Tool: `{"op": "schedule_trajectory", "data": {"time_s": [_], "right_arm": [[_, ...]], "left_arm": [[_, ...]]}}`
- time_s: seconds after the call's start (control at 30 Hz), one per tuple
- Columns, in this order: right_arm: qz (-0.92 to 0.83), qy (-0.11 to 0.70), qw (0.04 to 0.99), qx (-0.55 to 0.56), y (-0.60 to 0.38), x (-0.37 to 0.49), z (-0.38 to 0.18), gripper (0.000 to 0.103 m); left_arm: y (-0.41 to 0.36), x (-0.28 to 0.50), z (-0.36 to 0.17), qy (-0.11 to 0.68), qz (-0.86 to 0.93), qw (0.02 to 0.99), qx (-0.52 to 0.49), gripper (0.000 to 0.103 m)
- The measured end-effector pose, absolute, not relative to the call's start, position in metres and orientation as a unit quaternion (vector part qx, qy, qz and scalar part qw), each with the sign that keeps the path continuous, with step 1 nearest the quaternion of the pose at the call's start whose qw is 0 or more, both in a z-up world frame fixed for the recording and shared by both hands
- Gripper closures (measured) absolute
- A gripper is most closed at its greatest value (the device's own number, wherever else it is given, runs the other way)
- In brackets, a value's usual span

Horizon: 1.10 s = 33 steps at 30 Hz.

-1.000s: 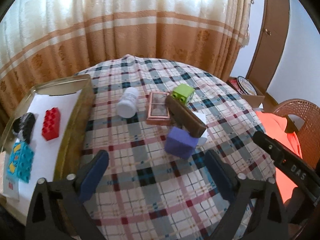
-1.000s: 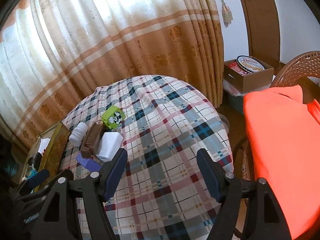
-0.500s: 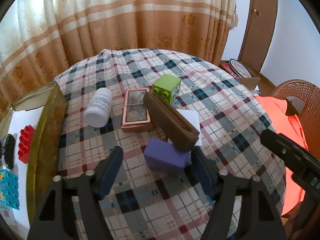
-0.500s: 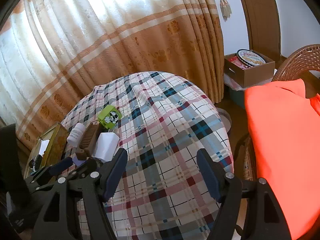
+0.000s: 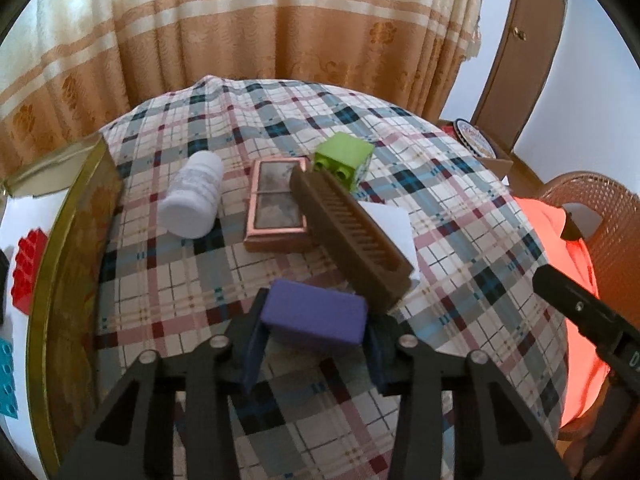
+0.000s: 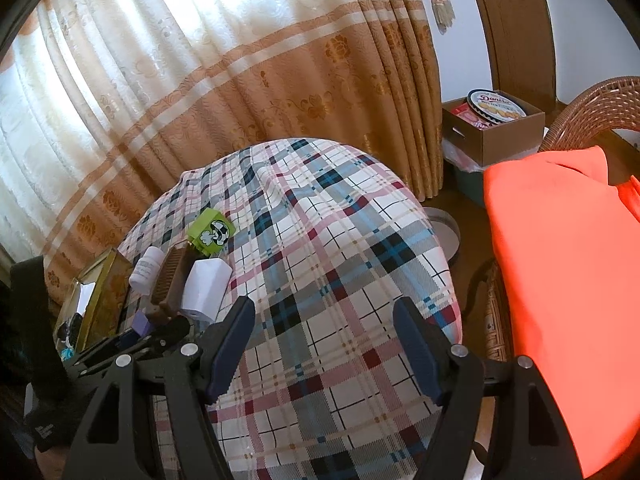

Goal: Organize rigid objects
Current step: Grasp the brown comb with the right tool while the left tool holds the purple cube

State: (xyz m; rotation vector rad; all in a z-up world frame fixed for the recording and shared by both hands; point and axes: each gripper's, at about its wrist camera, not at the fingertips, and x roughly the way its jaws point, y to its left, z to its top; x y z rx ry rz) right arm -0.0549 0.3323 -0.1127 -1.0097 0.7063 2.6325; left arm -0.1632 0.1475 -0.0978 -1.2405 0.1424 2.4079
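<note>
Jaws of the left gripper (image 5: 314, 344) have just been closing and now stand narrow, their blue pads against the two ends of the purple rectangular block (image 5: 314, 316); the right gripper (image 6: 324, 344) holds its jaws wide with only cloth between them.

Behind everything hangs a cream and tan patterned curtain (image 5: 256, 28). In front of it a round table under a plaid tablecloth (image 5: 168, 280) fills both views, with an orange cloth (image 6: 560, 280) draped over a brown wicker chair (image 6: 592, 108) at the right. At the table's left edge lies a gold-rimmed tray (image 5: 68, 272).

On the cloth, just beyond the purple block, a brown ridged bar (image 5: 352, 236) runs diagonally, its near end touching the block. Left of the bar lie a copper-framed flat box (image 5: 276, 208) and a white plastic bottle (image 5: 192, 200) on its side; a lime green toy cube (image 5: 344, 160) sits at the bar's far end.

Only the left wrist view shows a red toy brick (image 5: 26, 268) and a blue toy brick (image 5: 6, 376) in the tray. Only the right wrist view shows a cardboard box (image 6: 500, 132) holding a round blue biscuit tin (image 6: 496, 106) on the floor, and the panda picture on the cube.

A second ago the left gripper's pads stood far apart, short of the block; now it has dropped in over it. The right gripper is unchanged.
</note>
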Motion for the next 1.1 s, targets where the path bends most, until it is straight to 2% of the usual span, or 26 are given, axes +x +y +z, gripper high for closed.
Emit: {"op": "schedule_trajectory", "data": {"time_s": [0.5,0.83,0.9,0.93,1.1], "right_arm": [[0.907,0.223,0.091,-0.345,0.308,-0.059,-0.104,0.029],[0.926,0.165,-0.019,-0.339,0.257,-0.109,-0.080,0.030],[0.923,0.157,-0.029,-0.349,0.246,-0.125,-0.081,0.042],[0.922,0.148,-0.031,-0.356,0.241,-0.132,-0.082,0.044],[0.919,0.105,-0.032,-0.378,0.219,-0.160,-0.088,0.046]], "left_arm": [[0.102,-0.126,-0.075,-0.005,0.880,0.217,-0.423,0.062],[0.062,-0.113,-0.039,-0.052,0.908,0.200,-0.365,0.062],[0.056,-0.114,-0.034,-0.057,0.910,0.197,-0.360,0.062],[0.054,-0.114,-0.033,-0.057,0.911,0.197,-0.358,0.062],[0.044,-0.116,-0.032,-0.054,0.915,0.185,-0.356,0.062]]}}
